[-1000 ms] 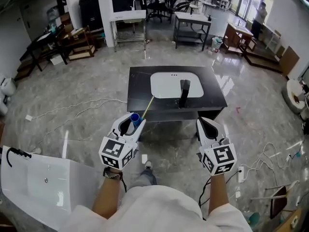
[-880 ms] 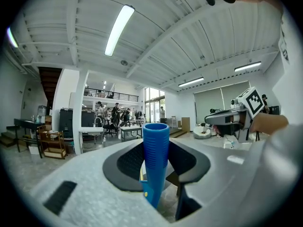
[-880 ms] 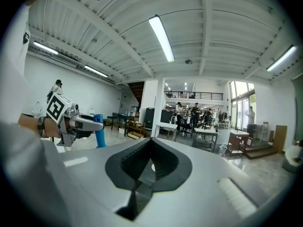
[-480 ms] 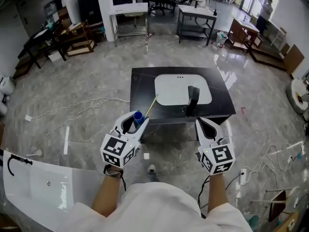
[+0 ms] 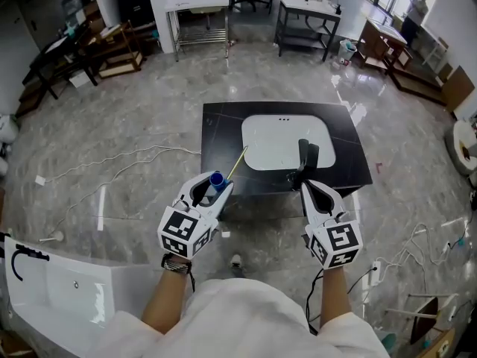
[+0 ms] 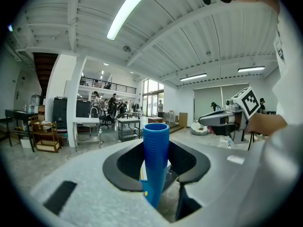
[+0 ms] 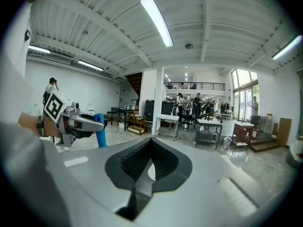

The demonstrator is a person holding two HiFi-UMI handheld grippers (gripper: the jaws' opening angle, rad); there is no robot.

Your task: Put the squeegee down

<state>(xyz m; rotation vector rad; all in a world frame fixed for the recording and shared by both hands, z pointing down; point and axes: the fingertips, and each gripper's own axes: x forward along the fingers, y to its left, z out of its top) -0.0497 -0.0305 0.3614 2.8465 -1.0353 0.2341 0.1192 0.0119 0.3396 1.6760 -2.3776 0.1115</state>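
1 step left: the left gripper (image 5: 213,193) pinches the squeegee (image 6: 155,157) handle (right gripper (image 5: 311,192) pressed together, empty), not yet lowered onto the table (image 5: 218,136).

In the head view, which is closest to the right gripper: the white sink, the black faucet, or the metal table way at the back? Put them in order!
From the right gripper:
1. Faucet, right in front of it.
2. Sink, ahead and a bit left.
3. Metal table, far back in the room.
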